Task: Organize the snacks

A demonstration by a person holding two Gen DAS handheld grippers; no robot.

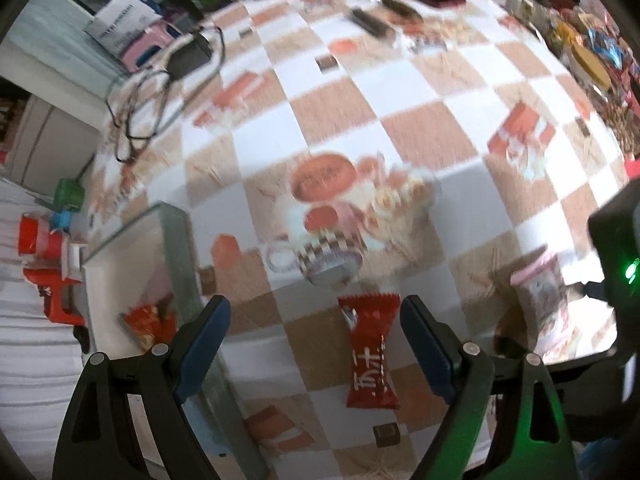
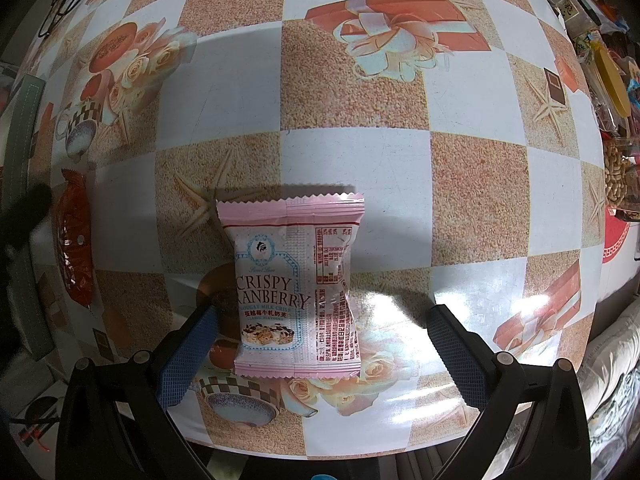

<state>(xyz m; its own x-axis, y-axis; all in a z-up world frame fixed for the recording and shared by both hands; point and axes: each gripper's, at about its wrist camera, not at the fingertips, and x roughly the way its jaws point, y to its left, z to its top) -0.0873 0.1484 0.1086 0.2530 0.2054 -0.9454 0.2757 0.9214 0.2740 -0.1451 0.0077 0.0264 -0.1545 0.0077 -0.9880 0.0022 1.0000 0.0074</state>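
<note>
Hovering left gripper (image 1: 316, 344), jaws wide over red packet (image 1: 370, 354), grey tray (image 1: 176, 236) beside, right gripper (image 2: 320, 344) open astride pink packet (image 2: 296, 288)

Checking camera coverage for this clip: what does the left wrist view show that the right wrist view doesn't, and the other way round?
Left wrist only: the grey tray with a red snack inside, the tangled cables, and the left gripper, jaws open either side of the red packet.

Right wrist only: the pink packet's readable "Crispy Cranberry" print, and the right gripper, jaws open around it.

Both: the checkered tablecloth, both packets lying flat, the snack pile at the far right.
</note>
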